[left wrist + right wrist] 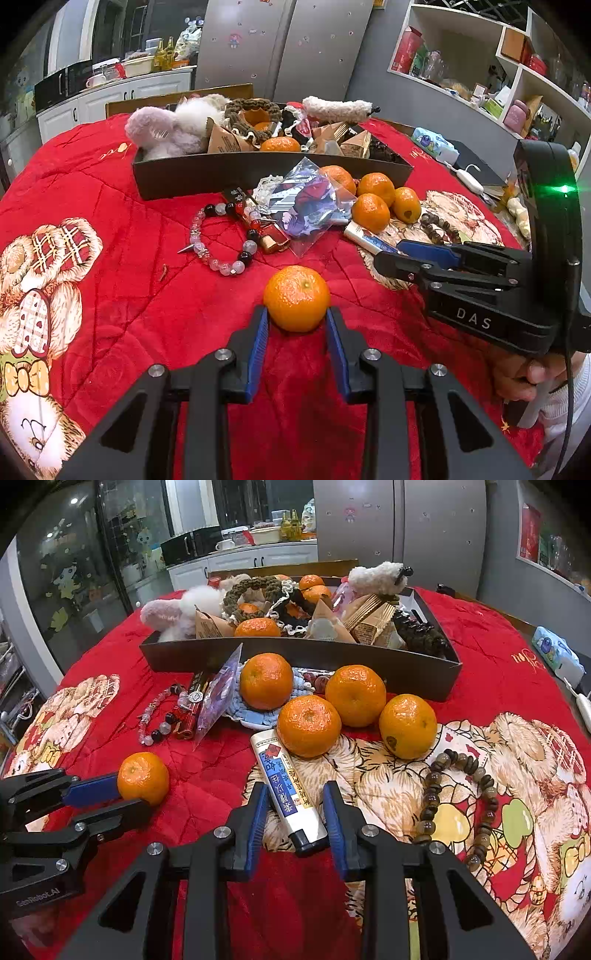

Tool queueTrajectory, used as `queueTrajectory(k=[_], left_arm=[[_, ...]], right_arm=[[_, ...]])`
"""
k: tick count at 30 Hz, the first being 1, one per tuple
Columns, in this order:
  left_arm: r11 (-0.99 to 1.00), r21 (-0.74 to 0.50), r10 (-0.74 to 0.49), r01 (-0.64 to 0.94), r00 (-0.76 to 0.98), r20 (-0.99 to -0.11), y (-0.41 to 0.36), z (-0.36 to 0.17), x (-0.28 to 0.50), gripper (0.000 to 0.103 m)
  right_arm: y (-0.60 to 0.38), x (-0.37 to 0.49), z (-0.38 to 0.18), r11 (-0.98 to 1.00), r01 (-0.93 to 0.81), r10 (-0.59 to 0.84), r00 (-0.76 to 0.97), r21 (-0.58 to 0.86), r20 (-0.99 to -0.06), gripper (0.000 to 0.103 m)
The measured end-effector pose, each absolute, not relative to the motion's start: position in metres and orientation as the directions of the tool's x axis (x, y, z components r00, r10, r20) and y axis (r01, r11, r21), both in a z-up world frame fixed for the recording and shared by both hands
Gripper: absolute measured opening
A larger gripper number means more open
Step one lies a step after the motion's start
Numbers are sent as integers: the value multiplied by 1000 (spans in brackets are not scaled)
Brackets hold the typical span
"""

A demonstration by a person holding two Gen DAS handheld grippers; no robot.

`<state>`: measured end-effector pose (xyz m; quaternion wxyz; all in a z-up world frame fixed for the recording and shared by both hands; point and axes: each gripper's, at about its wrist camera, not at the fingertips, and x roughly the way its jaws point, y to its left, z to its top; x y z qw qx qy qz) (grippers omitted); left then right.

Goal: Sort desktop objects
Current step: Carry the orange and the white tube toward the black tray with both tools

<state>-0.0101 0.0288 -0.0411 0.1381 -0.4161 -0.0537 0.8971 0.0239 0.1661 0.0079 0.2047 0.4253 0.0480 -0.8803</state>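
A tangerine (pixel 296 298) rests on the red quilt (pixel 147 295), and my left gripper (pixel 295 314) is shut on it, blue pads against both sides. From the right wrist view this gripper (pixel 135 794) and its tangerine (pixel 143 778) appear at the left. My right gripper (pixel 295 794) is open around a white lighter (pixel 291 794) lying on the quilt, with gaps at both pads. The left wrist view has that gripper (pixel 388 254) at the lighter (pixel 364 236). Several more tangerines (pixel 308 725) lie beyond it.
A dark tray (pixel 332 657) at the back holds plush toys, snack packets and tangerines. In front of it lie a pink and black bead bracelet (pixel 221 236), a plastic bag (pixel 310 206) and a brown bead bracelet (pixel 458 797). A person's hand (pixel 524 373) holds the right gripper.
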Motion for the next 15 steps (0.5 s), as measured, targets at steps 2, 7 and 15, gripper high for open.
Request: queueTrajectory(k=[2,7,15], left_arm=[[-956,-212,293,-203,-615,-732,29,-41,-10,33],[-956,-213,294,-203,-616,-731,30,-42,-11,33],[-960,-196,280,-202,-623,-731,30,-40,-10,33]], right_arm=[[171,23,10,-908,399,-346,-546,126,-763,25],[177,23,12,-901,398,-381,-527,175,-760,22],[177,27,23,-884,410,-431,-527,226,-732,17]])
